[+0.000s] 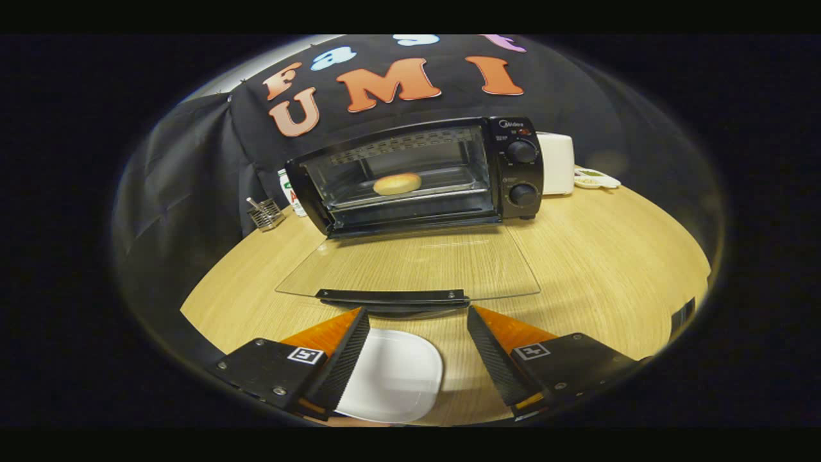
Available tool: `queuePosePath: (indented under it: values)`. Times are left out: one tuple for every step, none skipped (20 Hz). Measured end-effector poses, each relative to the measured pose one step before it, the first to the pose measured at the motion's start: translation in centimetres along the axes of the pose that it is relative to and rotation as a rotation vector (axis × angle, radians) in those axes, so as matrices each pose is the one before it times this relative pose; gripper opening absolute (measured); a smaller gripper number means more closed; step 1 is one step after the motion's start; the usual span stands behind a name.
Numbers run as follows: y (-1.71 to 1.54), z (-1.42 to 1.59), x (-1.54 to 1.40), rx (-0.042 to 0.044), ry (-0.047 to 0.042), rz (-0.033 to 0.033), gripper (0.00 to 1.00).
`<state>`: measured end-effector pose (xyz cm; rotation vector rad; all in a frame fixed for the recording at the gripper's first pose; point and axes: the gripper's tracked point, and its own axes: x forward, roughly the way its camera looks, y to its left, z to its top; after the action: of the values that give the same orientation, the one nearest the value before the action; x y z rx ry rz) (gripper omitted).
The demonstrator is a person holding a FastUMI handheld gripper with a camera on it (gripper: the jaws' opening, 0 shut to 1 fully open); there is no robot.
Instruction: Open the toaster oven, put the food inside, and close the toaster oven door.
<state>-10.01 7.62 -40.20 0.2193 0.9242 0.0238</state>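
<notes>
Wood-grain tabletop [596, 256] shows between the wide, empty tongs [418, 321]; just ahead lies the glass door's handle [392, 296]. With the bun [397, 183] on the toaster oven [417, 173] rack, lift from under the handle, swinging steadily shut.

A white plate [394, 378], wire holder [265, 213] and white appliance [557, 163] share the table [609, 269].

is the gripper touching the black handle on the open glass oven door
Apart. The gripper view shows bare wooden table between the open gripper fingertips and the black door handle, which lies just ahead of them.
</notes>
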Motion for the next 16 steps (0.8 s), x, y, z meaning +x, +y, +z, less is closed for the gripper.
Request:
queuePosePath:
  values:
    - [0.038,-0.341,0.033,0.01076,0.00252,0.00183,0.92]
    - [-0.075,0.030,0.314,0.00322,0.00850,-0.00494,0.92]
    - [0.226,0.104,0.040,0.00859,0.00623,0.00658,0.92]
    - [-0.033,0.192,-0.068,0.00966,0.00435,0.00048,0.92]
    - [-0.008,0.221,-0.081,0.00615,-0.00014,0.00399,0.92]
    - [0.065,0.241,-0.032,0.00590,-0.00151,0.00464,0.93]
    - [0.080,0.354,-0.204,0.00297,-0.00926,0.00359,0.93]
    - [0.125,0.483,-0.171,-0.00359,-0.01281,0.00258,0.93]
    - [-0.084,0.298,-0.167,-0.00596,-0.00851,0.00128,0.93]
    - [0.015,0.512,-0.201,-0.00321,-0.00720,0.00382,0.93]
    - [0.159,0.568,-0.231,-0.00007,-0.00639,0.00607,0.93]
    - [0.105,0.690,-0.240,0.00034,-0.01398,0.00879,0.93]
    - [0.335,0.871,-0.170,-0.00267,-0.01742,0.00968,0.93]
    - [0.266,0.832,-0.124,-0.00068,-0.01747,0.00796,0.93]
    - [0.194,0.535,0.046,-0.00061,-0.01117,0.00784,0.93]
    - [0.133,0.509,-0.068,-0.00435,-0.00786,0.00798,0.94]
